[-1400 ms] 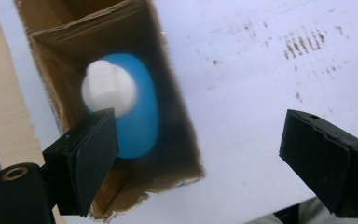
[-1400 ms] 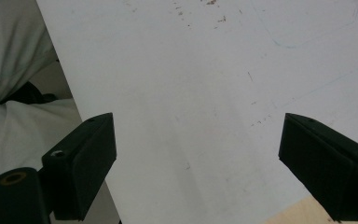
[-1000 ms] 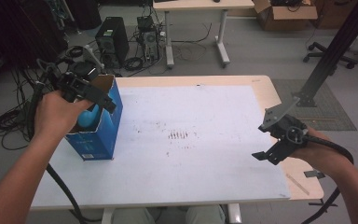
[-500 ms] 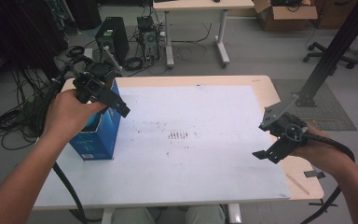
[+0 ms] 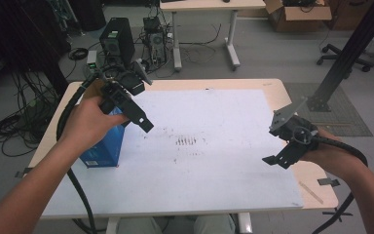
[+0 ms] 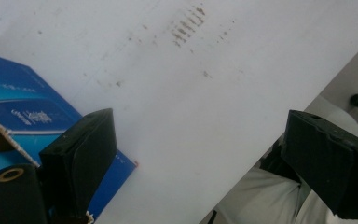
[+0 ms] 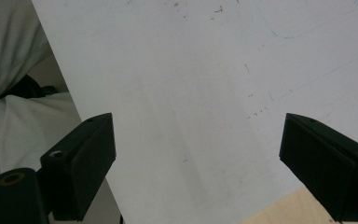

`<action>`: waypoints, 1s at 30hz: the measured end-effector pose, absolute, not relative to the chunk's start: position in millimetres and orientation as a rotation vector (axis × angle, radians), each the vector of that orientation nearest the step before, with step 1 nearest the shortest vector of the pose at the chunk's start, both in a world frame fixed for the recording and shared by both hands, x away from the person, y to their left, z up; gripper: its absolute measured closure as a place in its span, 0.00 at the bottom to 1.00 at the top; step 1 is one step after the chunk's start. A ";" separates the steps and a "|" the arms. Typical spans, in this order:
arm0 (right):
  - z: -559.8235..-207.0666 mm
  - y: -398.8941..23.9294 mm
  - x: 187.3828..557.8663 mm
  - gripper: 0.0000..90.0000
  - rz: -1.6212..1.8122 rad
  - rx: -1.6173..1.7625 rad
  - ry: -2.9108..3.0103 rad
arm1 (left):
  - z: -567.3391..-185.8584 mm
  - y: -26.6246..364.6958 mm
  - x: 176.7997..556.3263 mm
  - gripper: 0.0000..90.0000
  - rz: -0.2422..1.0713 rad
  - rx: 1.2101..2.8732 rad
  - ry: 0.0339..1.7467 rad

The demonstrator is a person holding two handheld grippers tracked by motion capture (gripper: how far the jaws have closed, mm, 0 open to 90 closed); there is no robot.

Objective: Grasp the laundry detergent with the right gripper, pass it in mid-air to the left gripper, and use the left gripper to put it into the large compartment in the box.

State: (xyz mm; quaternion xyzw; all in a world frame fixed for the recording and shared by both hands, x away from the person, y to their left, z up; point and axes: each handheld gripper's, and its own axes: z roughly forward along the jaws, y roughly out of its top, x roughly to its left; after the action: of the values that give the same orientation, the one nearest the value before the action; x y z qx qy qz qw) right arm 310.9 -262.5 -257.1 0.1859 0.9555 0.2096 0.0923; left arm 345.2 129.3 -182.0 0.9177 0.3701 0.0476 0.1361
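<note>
Two grippers hang over the table (image 5: 272, 92) with nothing between their jaws. The left gripper (image 5: 139, 119), jaws wide apart, sits just past the top of the blue box (image 5: 102, 148), which stands upright below and behind those jaws near the table's left edge. The right gripper (image 5: 277, 160), also spread and empty, hovers well apart from the box. A careless swing of the left gripper or its trailing cable could tip the box. Only smudge marks (image 5: 187, 141) lie between the two grippers; nothing blocks the way.
</note>
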 end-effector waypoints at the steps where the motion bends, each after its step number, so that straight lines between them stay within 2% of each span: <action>1: -257.4 -262.0 311.3 0.11 0.624 0.555 2.836 | -182.7 127.2 344.2 0.12 0.136 2.671 1.052; 11: -256.0 -256.4 313.1 0.11 0.616 0.551 2.841 | -189.2 112.8 336.8 0.12 0.133 2.775 0.861; 30: -251.1 -247.8 316.3 0.11 0.615 0.537 2.840 | -195.4 104.3 333.6 0.12 0.111 2.827 0.679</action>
State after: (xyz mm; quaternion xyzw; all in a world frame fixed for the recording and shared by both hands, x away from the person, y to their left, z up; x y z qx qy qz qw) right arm 316.3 -247.8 -251.1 0.1811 0.9569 0.2071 0.0932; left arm 333.6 104.3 -195.4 0.9651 0.2318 0.0379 0.1158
